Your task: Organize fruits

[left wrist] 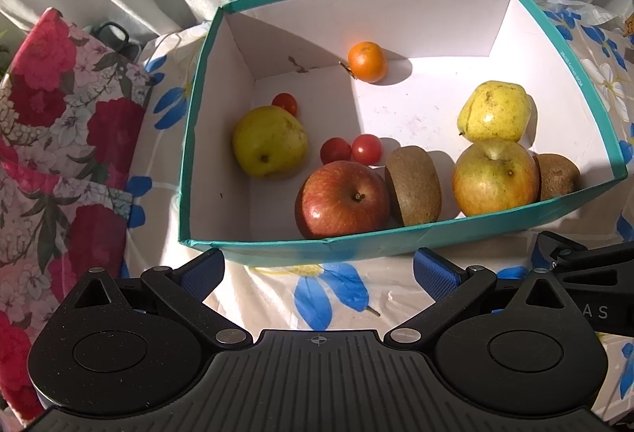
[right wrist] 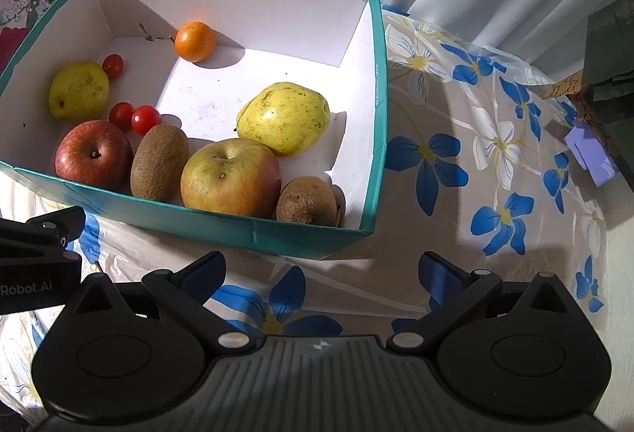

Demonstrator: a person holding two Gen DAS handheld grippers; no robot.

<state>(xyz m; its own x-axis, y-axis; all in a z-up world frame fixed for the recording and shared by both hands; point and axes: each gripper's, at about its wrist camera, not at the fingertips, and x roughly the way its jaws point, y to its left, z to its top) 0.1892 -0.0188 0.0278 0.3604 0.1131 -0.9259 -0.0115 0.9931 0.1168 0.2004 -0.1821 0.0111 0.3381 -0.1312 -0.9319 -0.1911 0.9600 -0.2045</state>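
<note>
A teal box (left wrist: 329, 247) (right wrist: 253, 232) with a white inside holds the fruit: a red apple (left wrist: 344, 199) (right wrist: 93, 155), a yellow-red apple (left wrist: 495, 180) (right wrist: 230, 176), two yellow pears (left wrist: 269, 146) (left wrist: 494, 111), two kiwis (left wrist: 414, 185) (left wrist: 556, 176), three cherry tomatoes (left wrist: 367, 150) and a mandarin (left wrist: 367, 62) (right wrist: 195, 41). My left gripper (left wrist: 317, 269) is open and empty, in front of the box's near wall. My right gripper (right wrist: 321, 273) is open and empty, in front of the box's near right corner.
The box stands on a cloth with blue flowers (right wrist: 495, 154). A red floral box (left wrist: 59, 154) stands at the left with a dark mug (left wrist: 115, 35) behind it. White curtains hang behind. A small lilac block (right wrist: 592, 150) and a dark box (right wrist: 610, 55) are at the right.
</note>
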